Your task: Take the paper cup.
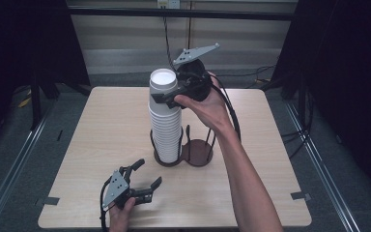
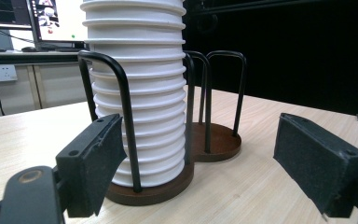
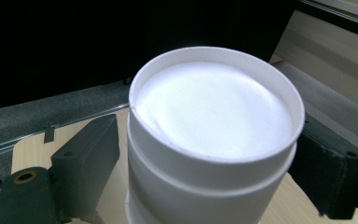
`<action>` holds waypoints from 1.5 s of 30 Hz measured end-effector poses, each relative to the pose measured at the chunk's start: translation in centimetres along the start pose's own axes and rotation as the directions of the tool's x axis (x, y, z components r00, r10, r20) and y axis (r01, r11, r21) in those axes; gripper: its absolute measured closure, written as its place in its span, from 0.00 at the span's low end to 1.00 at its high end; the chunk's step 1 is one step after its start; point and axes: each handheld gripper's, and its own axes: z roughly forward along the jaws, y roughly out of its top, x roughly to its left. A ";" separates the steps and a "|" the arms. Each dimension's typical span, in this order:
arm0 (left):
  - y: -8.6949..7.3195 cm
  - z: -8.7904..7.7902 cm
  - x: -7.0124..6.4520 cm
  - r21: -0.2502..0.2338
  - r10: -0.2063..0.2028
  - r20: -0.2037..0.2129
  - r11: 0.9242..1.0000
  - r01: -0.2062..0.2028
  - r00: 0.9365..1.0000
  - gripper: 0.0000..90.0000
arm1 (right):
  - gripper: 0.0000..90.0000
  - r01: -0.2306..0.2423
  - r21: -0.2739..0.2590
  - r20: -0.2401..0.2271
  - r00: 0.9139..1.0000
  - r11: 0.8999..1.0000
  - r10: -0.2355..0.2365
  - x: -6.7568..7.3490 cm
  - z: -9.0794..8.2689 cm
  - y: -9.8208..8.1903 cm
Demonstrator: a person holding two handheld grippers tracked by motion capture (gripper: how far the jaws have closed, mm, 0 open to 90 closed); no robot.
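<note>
My right gripper (image 3: pixel 209 154) straddles the top cup (image 3: pixel 214 112) of the stack of upturned white cups (image 1: pixel 165 130). One jaw stands at each side of the cup's wall, just under its closed end. The pads lie at the wall or a hair off it. I can't tell whether they press yet, so I can't call it a grip.

The stack stands directly below this gripper in the near ring of the wire holder (image 1: pixel 198 152). The holder's empty ring is on the side towards my right forearm.

My left gripper (image 1: pixel 146 174) rests low on the table (image 1: pixel 101 125) with its jaws wide apart and nothing between them. It points at the foot of the stack just ahead of it.

As I judge it, the step is peeling that one cup off. To do it well I'd close gently, since paper walls buckle. I'd keep the pads square on opposite sides and above the next rim down, so only one cup comes away. I'd then draw straight up along the stack's axis. A slight twist should help if the cups cling. If the holder starts to rise, I'd bring the left gripper forward to steady its base.
</note>
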 end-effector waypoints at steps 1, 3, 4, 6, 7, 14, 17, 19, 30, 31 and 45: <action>0.0 0.0 0.0 0.000 0.002 0.000 1.000 -0.002 1.000 0.18 | 0.15 0.002 -0.001 0.001 1.000 1.000 -0.002 0.0 0.0 0.1; 0.0 0.0 0.0 0.000 0.001 0.000 1.000 -0.001 1.000 0.18 | 0.16 -0.002 -0.001 0.001 1.000 1.000 0.002 0.0 0.2 0.2; 0.0 0.0 0.0 0.000 0.001 0.000 1.000 -0.001 1.000 0.18 | 0.17 -0.003 0.002 0.003 1.000 1.000 0.003 -0.1 0.3 0.2; 0.0 0.0 0.0 0.000 0.002 0.000 1.000 -0.002 1.000 0.18 | 0.17 -0.004 0.002 0.002 1.000 1.000 0.004 -0.2 0.5 0.2; 0.0 0.0 0.0 0.000 0.002 0.000 1.000 -0.002 1.000 0.18 | 0.19 -0.003 0.004 0.005 1.000 1.000 0.003 -0.1 0.6 0.2; 0.0 0.0 0.0 0.000 0.001 0.000 1.000 -0.001 1.000 0.18 | 0.22 -0.009 0.008 0.008 1.000 1.000 0.009 -0.2 0.6 0.4; 0.0 0.0 0.0 0.000 0.002 0.000 1.000 -0.002 1.000 0.18 | 0.22 -0.017 -0.009 0.004 1.000 1.000 0.017 -0.3 0.5 0.4; 0.0 0.0 0.0 0.000 0.001 0.000 1.000 -0.001 1.000 0.18 | 0.23 -0.020 -0.023 0.001 1.000 1.000 0.020 -0.3 0.3 0.4; 0.0 0.0 0.0 0.000 0.002 0.000 1.000 -0.002 1.000 0.18 | 0.23 -0.036 -0.072 -0.006 0.999 0.997 0.036 -0.3 -0.6 0.9; 0.0 0.0 0.0 0.000 0.001 0.000 1.000 -0.001 1.000 0.18 | 0.23 -0.038 -0.082 -0.008 0.999 0.996 0.037 -0.4 -0.7 0.9; 0.0 0.0 0.0 0.000 0.001 0.000 1.000 -0.001 1.000 0.18 | 0.23 -0.049 -0.182 -0.018 0.999 0.982 0.046 -0.3 -1.9 1.3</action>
